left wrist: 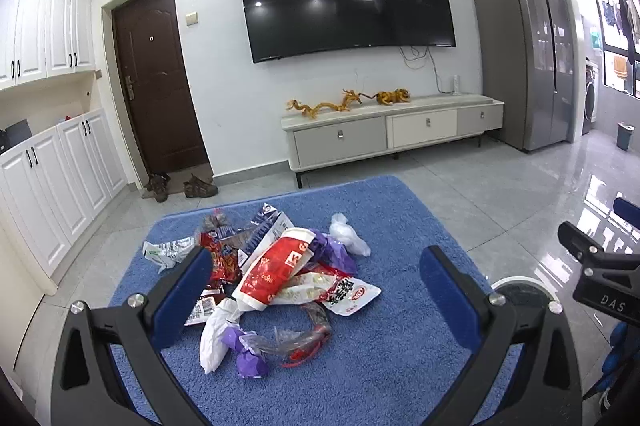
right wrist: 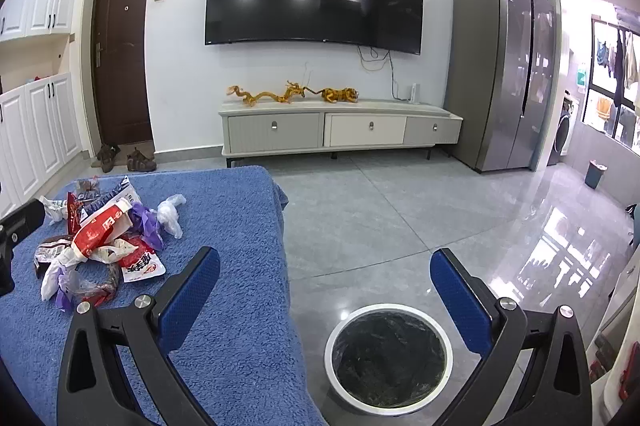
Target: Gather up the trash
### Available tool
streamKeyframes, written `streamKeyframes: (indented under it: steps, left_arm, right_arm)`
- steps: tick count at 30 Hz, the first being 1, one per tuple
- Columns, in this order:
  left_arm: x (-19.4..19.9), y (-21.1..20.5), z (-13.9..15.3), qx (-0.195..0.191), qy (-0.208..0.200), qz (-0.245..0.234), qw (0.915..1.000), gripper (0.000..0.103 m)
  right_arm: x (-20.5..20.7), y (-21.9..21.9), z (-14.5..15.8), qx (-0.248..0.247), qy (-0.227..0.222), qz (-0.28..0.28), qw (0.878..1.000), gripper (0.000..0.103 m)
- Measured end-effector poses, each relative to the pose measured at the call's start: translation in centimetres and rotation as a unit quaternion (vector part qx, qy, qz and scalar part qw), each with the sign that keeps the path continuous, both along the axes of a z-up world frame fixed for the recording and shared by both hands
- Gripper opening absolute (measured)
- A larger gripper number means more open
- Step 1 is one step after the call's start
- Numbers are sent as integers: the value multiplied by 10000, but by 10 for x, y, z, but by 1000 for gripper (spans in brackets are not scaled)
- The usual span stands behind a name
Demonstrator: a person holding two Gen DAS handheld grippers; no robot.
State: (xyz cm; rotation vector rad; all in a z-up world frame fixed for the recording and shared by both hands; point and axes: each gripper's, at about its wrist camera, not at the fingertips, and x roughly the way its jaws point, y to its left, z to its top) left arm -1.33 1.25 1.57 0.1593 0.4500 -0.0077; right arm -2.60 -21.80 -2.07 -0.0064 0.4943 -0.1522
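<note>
The counter (left wrist: 400, 218), draped in a shaggy blue cloth, fills the ground ahead of both sets of jaws, and its right edge drops off between the right-hand jaws, so that tool hangs half over cloth and half over the grey floor. That placement looks deliberate: directly below and between the right-hand jaws stands the round bin (right wrist: 387, 356), white-rimmed with a dark liner, tucked against the counter's side where anything carried off the edge can fall straight in.

The trash pile (left wrist: 280, 274) lies heaped on the cloth ahead of the left-hand jaws, its near fringe reaching between them, and well off to the left of the right-hand jaws. It reads as one loose mound rather than scattered pieces, which should let a single tool work through it piece by piece.

The left gripper (left wrist: 316, 290) hovers with its jaws spread wide and nothing held, aimed at the pile (a judgement: it is lining up a first pick). The right gripper (right wrist: 326, 290) is likewise spread wide and empty, parked above the bin, probably waiting there.

Smaller items: the red-and-white snack bag (left wrist: 276, 274) rides on top, easiest to take first; a crumpled white plastic bag (left wrist: 348, 236) sits apart at the pile's far side; purple wrappers (left wrist: 250, 364) lie nearest the left-hand jaws.
</note>
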Motion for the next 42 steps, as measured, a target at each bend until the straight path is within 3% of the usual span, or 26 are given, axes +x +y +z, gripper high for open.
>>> streamKeyframes:
  steps: [9, 18, 26, 42]
  left_arm:
    - [2, -12, -1, 135, 1, -222, 9997, 103]
    - [0, -23, 0, -53, -154, -372, 9992, 103]
    - [0, -23, 1, -143, -11, -502, 9986, 103]
    - [-6, -19, 9, -132, -110, -293, 9994, 103]
  right_arm:
    - [-1, -11, -1, 117, -67, 8, 9999, 103]
    - [-2, -15, -3, 19, -52, 27, 10000, 103]
    - [-6, -16, -1, -38, -78, 0, 10000, 103]
    - [-10, -17, 2, -79, -106, -40, 9999, 103]
